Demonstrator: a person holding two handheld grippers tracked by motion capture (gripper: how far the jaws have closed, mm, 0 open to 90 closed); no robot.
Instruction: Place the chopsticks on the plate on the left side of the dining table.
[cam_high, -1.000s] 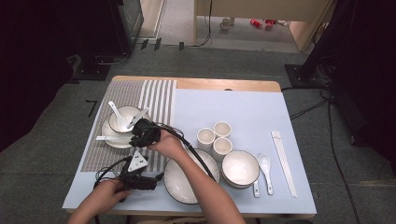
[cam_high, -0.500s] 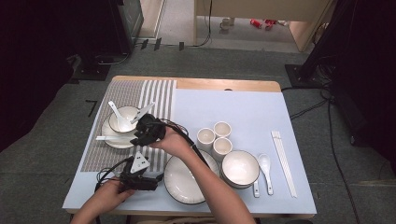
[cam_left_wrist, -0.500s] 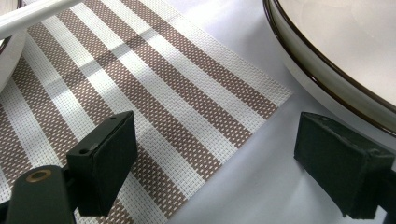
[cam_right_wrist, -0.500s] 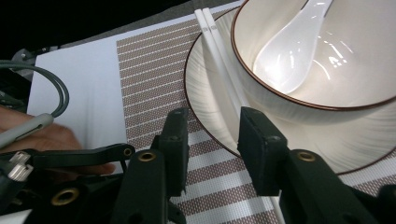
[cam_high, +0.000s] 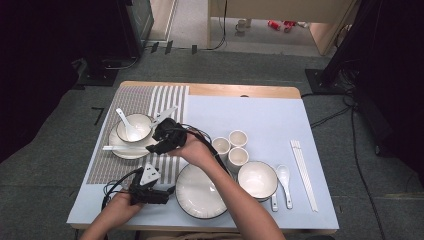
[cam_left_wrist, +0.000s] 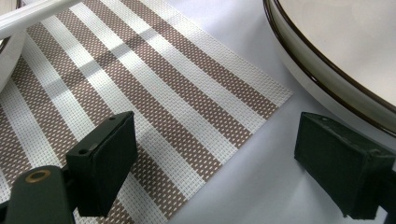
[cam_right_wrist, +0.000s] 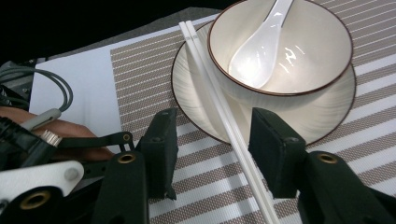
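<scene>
A white pair of chopsticks (cam_right_wrist: 219, 112) lies across the rim of a small plate (cam_right_wrist: 196, 98) that carries a brown-rimmed bowl (cam_right_wrist: 303, 70) with a white spoon (cam_right_wrist: 261, 46) in it. My right gripper (cam_right_wrist: 214, 140) hovers just above them. Its jaws have just been opening and stand open; the chopsticks run between them untouched. From above, the right gripper (cam_high: 156, 143) sits at the plate's (cam_high: 117, 154) right side. My left gripper (cam_high: 159, 194) rests open near the front edge, over the striped placemat's (cam_left_wrist: 163, 93) corner and beside a large plate (cam_left_wrist: 336, 46).
On the blue mat (cam_high: 250, 115) stand three small cups (cam_high: 232, 145), a second bowl (cam_high: 257, 180), two spoons (cam_high: 285, 180) and another pair of chopsticks (cam_high: 304, 172) at the right. The large plate (cam_high: 200, 192) sits at the front middle.
My right gripper has lifted and drawn back a little to the right from the small plate, while the chopsticks stay lying on the rim. The left hand has kept still.
</scene>
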